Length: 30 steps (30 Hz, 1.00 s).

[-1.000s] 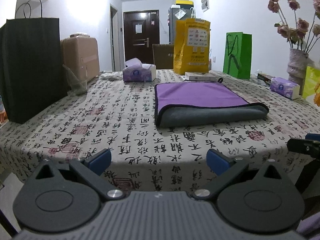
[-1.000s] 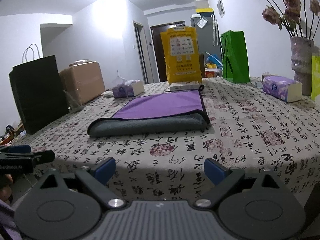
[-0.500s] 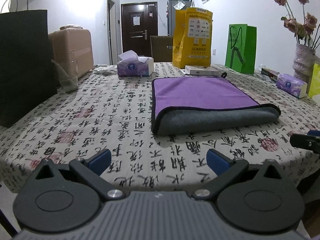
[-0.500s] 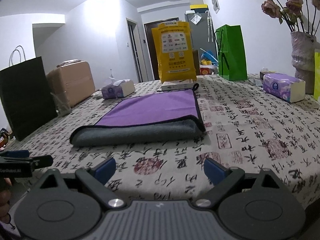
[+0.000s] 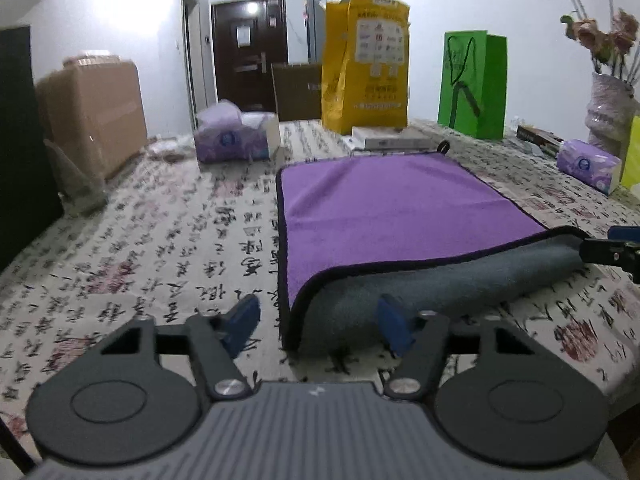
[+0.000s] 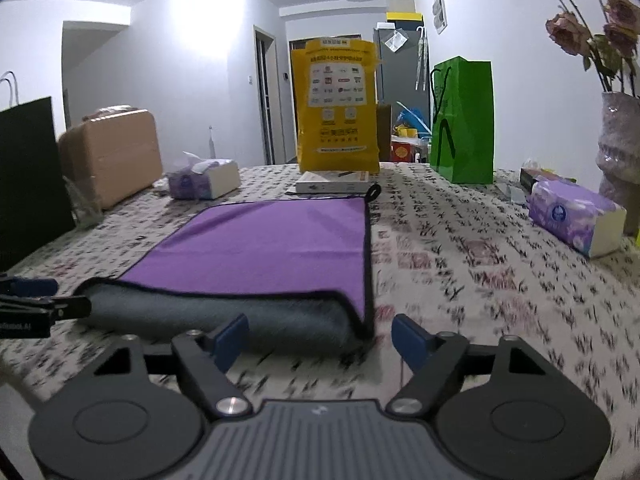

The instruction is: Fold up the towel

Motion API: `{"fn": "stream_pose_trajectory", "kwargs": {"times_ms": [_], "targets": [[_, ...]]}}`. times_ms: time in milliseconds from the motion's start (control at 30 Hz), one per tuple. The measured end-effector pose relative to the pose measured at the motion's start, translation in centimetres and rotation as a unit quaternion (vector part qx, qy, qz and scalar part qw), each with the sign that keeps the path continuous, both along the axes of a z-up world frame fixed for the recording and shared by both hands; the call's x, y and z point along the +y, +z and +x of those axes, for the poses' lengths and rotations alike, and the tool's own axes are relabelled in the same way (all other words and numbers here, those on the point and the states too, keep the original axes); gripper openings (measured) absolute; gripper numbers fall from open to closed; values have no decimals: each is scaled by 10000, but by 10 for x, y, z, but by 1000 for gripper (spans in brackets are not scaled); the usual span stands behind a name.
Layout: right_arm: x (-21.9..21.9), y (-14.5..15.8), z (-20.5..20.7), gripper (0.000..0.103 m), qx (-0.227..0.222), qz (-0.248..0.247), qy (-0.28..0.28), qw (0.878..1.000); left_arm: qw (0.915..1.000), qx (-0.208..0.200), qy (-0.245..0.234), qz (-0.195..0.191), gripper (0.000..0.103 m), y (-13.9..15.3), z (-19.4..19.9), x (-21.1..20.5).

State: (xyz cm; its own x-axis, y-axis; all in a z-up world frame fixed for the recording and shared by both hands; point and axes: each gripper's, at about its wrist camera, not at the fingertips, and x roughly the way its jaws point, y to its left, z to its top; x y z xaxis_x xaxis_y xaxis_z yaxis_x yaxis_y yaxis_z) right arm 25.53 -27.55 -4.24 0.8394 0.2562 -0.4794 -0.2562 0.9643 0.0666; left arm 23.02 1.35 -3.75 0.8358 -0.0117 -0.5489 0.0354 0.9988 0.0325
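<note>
- Left claw (image 5: pixel 318 326) and right claw (image 6: pixel 320 338) both gape wide, gripping nothing, each straddling a near corner of the towel (image 5: pixel 400 216).
- Risk, as I judge it: a claw pinching only the top layer of the rolled grey edge, or snagging the tablecloth (image 6: pixel 480 264), would skew the fold.
- The towel lies mid-worktop, purple side up; behind it a yellow bag (image 6: pixel 338 108) and door (image 5: pixel 250 52).

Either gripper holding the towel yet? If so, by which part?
Nothing held. Left gripper and right gripper are both open, each at a near corner of the towel's folded edge.
</note>
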Motion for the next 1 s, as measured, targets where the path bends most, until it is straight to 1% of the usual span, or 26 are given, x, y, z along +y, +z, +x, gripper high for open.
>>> {"fn": "stream_pose_trajectory", "kwargs": {"times_ms": [67, 133, 167, 200, 233, 267, 300, 333, 400, 500, 733, 867, 1000], "targets": [[-1, 0, 13, 70, 57, -26, 27, 10000, 9997, 150, -36, -167, 60, -2, 8, 6], [-1, -2, 26, 66, 177, -67, 82, 9998, 9989, 301, -95, -333, 50, -4, 16, 11], [-2, -3, 32, 64, 247, -67, 109, 9996, 9983, 399, -132, -393, 47, -5, 20, 13], [-3, -5, 38, 62, 332, -54, 136, 9993, 9976, 492, -186, -452, 39, -7, 23, 14], [-3, -7, 44, 56, 431, -36, 175, 9989, 9975, 479, -226, -465, 31, -8, 24, 15], [-3, -9, 49, 49, 527, -21, 232, 9983, 9976, 484, -278, -406, 26, -8, 24, 15], [-3, -10, 52, 30, 604, -9, 307, 9977, 9976, 485, -343, -360, 15, -7, 24, 14], [-3, -12, 55, 15, 684, -2, 408, 9968, 9976, 476, -351, -349, 7, -6, 24, 15], [-1, -13, 56, 7, 689, -73, 436, 9966, 9978, 486, -276, -365, 7, -5, 26, 17], [0, -10, 55, 6, 589, -125, 466, 9971, 9977, 489, -272, -369, 6, -3, 28, 17], [2, -6, 61, 5, 470, -254, 458, 9975, 9987, 302, -334, -247, 6, 7, 34, 16], [4, -4, 67, 5, 388, -340, 456, 9976, 9989, 214, -346, -218, 6, 11, 41, 16], [7, 0, 77, 5, 303, -435, 499, 9973, 9991, 175, -363, -106, 6, 13, 51, 16]]}}
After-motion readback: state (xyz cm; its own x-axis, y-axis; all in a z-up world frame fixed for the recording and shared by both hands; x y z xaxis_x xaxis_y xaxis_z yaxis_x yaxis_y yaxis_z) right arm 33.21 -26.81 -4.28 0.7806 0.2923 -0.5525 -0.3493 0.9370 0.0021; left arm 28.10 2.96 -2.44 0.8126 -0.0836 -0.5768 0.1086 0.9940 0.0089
